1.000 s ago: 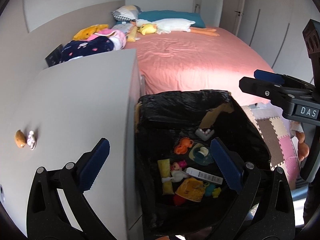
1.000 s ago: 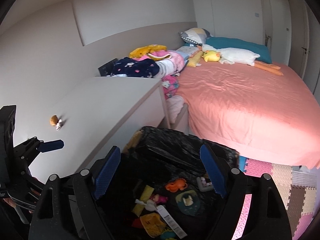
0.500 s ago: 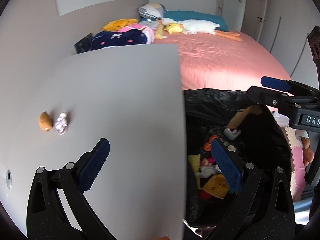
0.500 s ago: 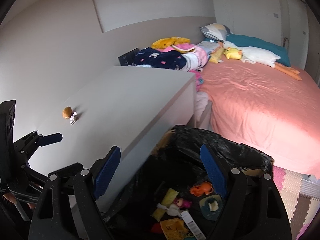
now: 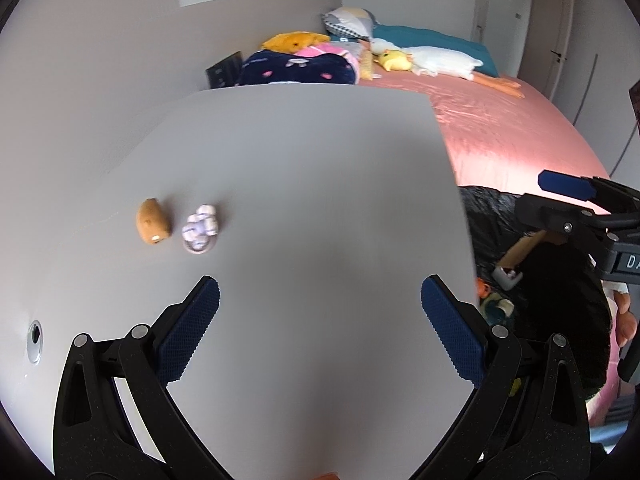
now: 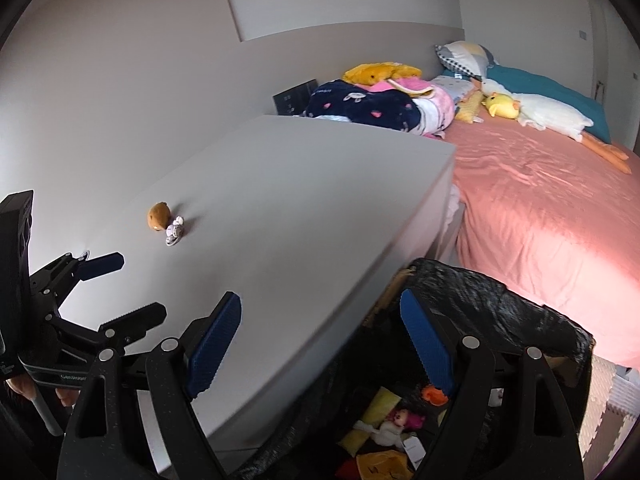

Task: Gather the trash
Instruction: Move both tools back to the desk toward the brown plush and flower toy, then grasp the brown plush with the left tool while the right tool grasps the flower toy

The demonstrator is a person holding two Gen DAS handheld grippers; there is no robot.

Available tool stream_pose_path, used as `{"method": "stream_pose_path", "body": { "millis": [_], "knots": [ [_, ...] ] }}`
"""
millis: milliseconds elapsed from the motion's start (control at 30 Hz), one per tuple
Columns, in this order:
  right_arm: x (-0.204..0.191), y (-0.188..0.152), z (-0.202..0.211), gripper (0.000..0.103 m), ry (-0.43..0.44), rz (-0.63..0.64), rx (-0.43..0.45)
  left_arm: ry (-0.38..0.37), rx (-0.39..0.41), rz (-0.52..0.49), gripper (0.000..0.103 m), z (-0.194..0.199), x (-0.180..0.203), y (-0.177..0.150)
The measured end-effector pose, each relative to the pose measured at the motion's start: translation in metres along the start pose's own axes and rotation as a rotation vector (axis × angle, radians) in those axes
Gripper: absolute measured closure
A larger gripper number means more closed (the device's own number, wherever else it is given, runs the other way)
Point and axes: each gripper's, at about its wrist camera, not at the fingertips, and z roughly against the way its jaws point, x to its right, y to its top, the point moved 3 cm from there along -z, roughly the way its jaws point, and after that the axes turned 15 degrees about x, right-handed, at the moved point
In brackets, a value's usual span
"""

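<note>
While the left gripper (image 5: pixel 320 312) a second ago looked down into the bin, it now hangs over the grey bench (image 5: pixel 304 184), its jaws wide and holding nothing. The view has swung leftward across the half-second steps, so the bin has slid to the right edge and the two small items now sit ahead and to the left of the jaws. The right gripper (image 6: pixel 320 336) has shifted the same way, though less: its jaws, also wide and empty, straddle the bench edge, one finger over the bench, the other over the black-lined bin (image 6: pixel 500 300).

My reading is that a drop-off is done and the next pick-up is starting, with the left gripper the better placed.

Counted on the bench, two pieces remain: one brown oval lump (image 5: pixel 153 221) and one small pale lilac wad (image 5: pixel 200 229), just beside each other and perhaps touching; I cannot tell. Both lie near the wall side, well apart from the bin. A round metal-rimmed hole (image 5: pixel 35 342) is the only other mark on the bench.

Inside the bin, the right wrist view shows at least five pieces: two yellow, one orange, one pink-haired doll and one white scrap; more may be hidden under the jaws. There is one bed (image 6: pixel 540 208), with soft toys and folded clothes that are probably not trash.
</note>
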Motion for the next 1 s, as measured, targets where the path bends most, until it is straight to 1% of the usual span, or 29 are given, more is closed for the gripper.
{"method": "stream_pose_path", "body": {
  "millis": [333,467,533,633,667,733,833,900,1000],
  "knots": [
    [-0.033,0.005,-0.04,0.021,0.048,-0.004,-0.034,0.069,0.001,0.08,0.005,-0.008,-0.058,0.0],
    [-0.047,0.007,-0.055,0.021,0.068,0.006,-0.047,0.101,0.012,0.109,0.006,-0.013,-0.079,0.003],
    [-0.051,0.009,-0.061,0.021,0.073,0.005,-0.049,0.114,0.018,0.124,0.011,-0.015,-0.088,0.005],
    [-0.059,0.009,-0.069,0.021,0.082,0.011,-0.056,0.13,0.011,0.163,0.022,-0.023,-0.107,0.006],
    [-0.062,0.009,-0.072,0.021,0.084,0.017,-0.058,0.136,0.007,0.174,0.024,-0.024,-0.113,0.005],
    [-0.066,0.009,-0.078,0.021,0.088,0.025,-0.066,0.144,-0.008,0.204,0.033,-0.031,-0.126,0.003],
    [-0.072,0.01,-0.085,0.021,0.096,0.036,-0.075,0.147,-0.022,0.262,0.043,-0.038,-0.144,0.0],
    [-0.077,0.012,-0.09,0.021,0.101,0.043,-0.078,0.157,-0.027,0.272,0.047,-0.042,-0.151,0.0],
    [-0.085,0.014,-0.097,0.021,0.107,0.058,-0.082,0.169,-0.029,0.269,0.048,-0.046,-0.159,0.0]
  ]
}}
